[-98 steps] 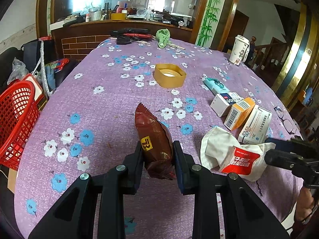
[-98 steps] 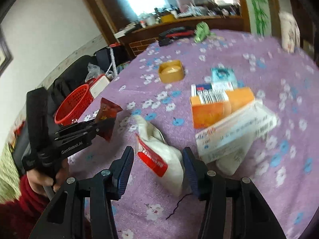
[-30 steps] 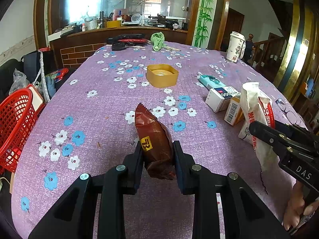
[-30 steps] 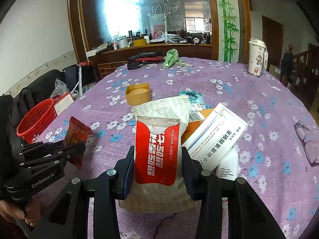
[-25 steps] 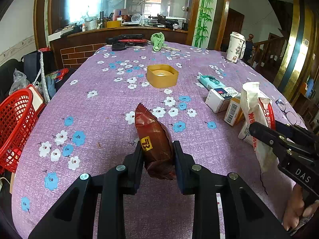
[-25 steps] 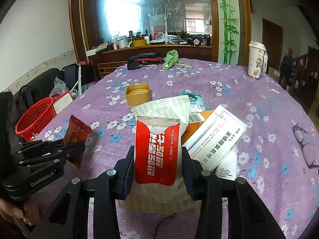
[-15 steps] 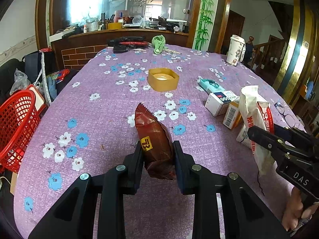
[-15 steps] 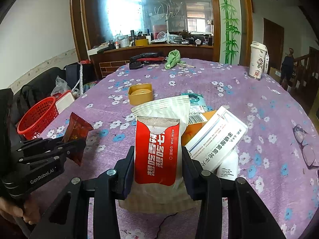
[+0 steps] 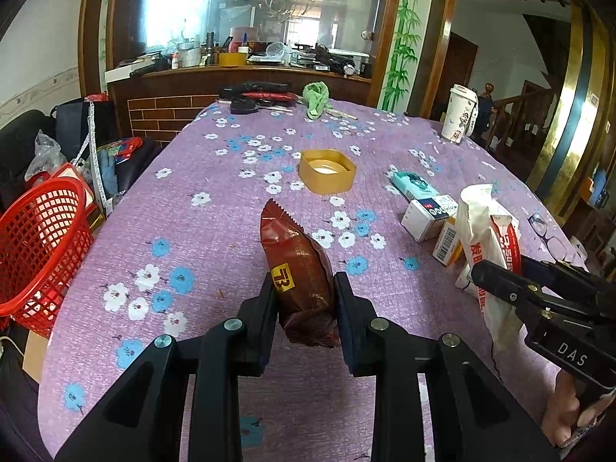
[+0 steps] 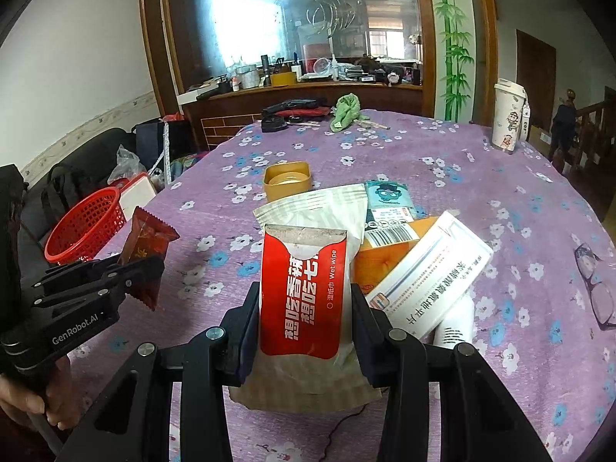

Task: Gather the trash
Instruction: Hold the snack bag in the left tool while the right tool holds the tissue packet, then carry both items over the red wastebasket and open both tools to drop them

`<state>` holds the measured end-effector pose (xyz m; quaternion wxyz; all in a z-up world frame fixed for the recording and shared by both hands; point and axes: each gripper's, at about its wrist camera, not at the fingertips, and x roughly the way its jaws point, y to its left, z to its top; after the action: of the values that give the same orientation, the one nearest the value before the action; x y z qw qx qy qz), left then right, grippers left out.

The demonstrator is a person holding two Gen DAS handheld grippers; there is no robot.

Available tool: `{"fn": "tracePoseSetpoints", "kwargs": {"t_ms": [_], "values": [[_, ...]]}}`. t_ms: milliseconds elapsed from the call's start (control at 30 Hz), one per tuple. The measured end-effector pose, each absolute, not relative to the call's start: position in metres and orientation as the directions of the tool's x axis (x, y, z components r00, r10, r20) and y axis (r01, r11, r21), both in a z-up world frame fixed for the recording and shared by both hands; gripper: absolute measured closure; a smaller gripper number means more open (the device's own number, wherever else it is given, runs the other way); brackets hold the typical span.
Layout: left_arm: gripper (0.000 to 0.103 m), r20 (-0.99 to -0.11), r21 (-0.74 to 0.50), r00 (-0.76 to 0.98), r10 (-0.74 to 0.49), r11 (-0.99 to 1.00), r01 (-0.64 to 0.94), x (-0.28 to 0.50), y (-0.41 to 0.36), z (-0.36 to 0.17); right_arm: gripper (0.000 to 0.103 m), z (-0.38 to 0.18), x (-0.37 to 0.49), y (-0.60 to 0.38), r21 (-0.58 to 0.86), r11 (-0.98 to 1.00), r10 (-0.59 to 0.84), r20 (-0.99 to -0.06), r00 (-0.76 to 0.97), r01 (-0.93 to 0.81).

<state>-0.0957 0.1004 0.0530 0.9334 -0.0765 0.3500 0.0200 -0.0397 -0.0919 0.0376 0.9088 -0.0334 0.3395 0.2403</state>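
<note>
Both pieces now off the counter. Left gripper: jaws pinching brown snack wrapper, unchanged over the last seconds. Right gripper: jaws clamped on wet-wipe packet, which 3.3 s ago lay on the counter between spread jaws. Judgement: pickup complete; red basket, left of left jaws, likely next.

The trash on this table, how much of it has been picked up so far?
Two pieces are lifted off the table: the left gripper clamps a brown snack wrapper, the right gripper a red-and-white wet wipe packet. Neither is in the red basket yet; that drop is left. Whether the boxes count as trash, I cannot tell.
</note>
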Motion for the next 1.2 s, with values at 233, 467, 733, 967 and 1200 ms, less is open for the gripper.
{"fn": "tracePoseSetpoints", "kwargs": {"t_ms": [233,467,733,967,1200], "values": [[0.076,-0.642,-0.136,0.767,0.002,0.984,-0.116,-0.102,0.115,0.062,0.057,0.045,-0.039,-0.075,0.104,0.865,0.438,-0.634,0.638,-0.491],[0.076,-0.627,-0.143,0.778,0.028,0.978,-0.151,-0.11,0.135,0.069,0.057,0.052,-0.039,-0.056,0.093,0.849,0.451,-0.64,0.623,-0.519],[0.076,-0.606,-0.147,0.792,0.075,0.968,-0.204,-0.123,0.166,0.081,0.057,0.065,-0.034,-0.029,0.106,0.819,0.487,-0.649,0.584,-0.564],[0.076,-0.586,-0.156,0.798,0.14,0.947,-0.28,-0.138,0.207,0.093,0.057,0.08,-0.04,0.012,0.102,0.767,0.535,-0.649,0.541,-0.634],[0.076,-0.581,-0.151,0.785,0.216,0.919,-0.364,-0.153,0.254,0.098,0.057,0.087,-0.039,0.064,0.129,0.702,0.584,-0.667,0.463,-0.701]]}}
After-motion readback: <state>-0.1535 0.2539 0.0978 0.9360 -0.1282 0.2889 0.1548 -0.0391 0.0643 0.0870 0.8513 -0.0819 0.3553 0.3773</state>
